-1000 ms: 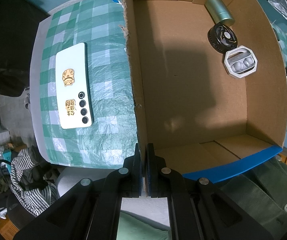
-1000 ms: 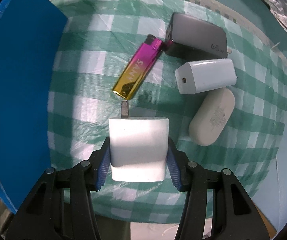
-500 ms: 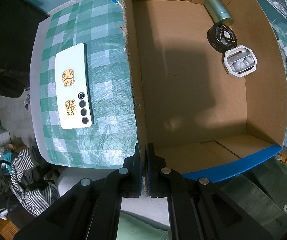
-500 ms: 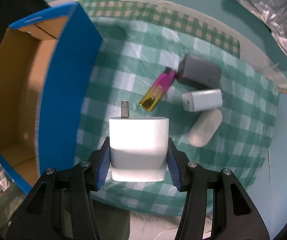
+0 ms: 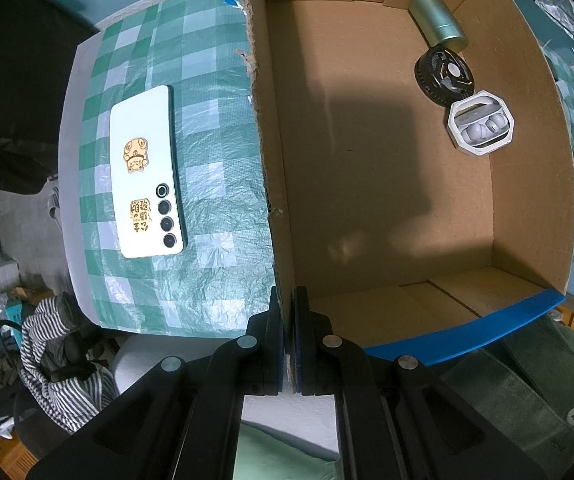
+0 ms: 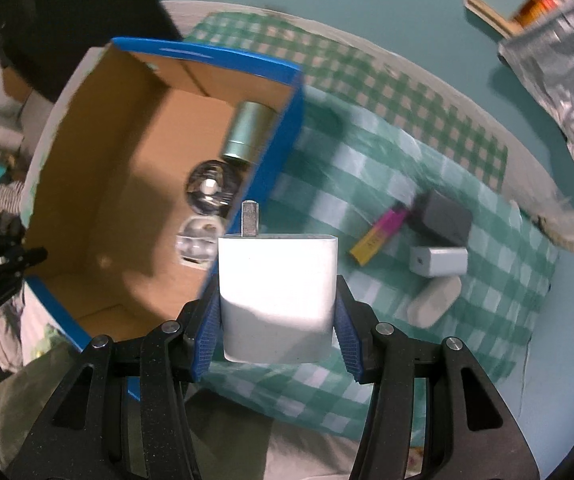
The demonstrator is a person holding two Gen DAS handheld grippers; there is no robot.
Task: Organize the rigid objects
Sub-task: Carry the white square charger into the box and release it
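My right gripper [image 6: 277, 308] is shut on a white charger [image 6: 277, 284] and holds it in the air above the right wall of the cardboard box [image 6: 127, 184]. My left gripper [image 5: 288, 320] is shut on the box's left wall [image 5: 275, 200]. Inside the box lie a green cylinder [image 5: 439, 20], a black round fan [image 5: 445, 76] and a white earbud case [image 5: 481, 122]. A white phone [image 5: 147, 172] lies on the checked cloth left of the box. On the cloth right of the box lie a lighter [image 6: 379, 232], a grey charger [image 6: 443, 218], a white adapter [image 6: 439, 260] and a white oval case [image 6: 433, 300].
The green checked cloth [image 6: 367, 152] covers the round table. Crinkled foil [image 6: 559, 64] hangs at the upper right. A rope [image 6: 567, 246] lies at the table's right edge. Striped clothing [image 5: 55, 344] lies below the table's left side.
My right gripper has lifted the white charger away from the cloth and moved left toward the box. The left gripper has stayed on the box wall.
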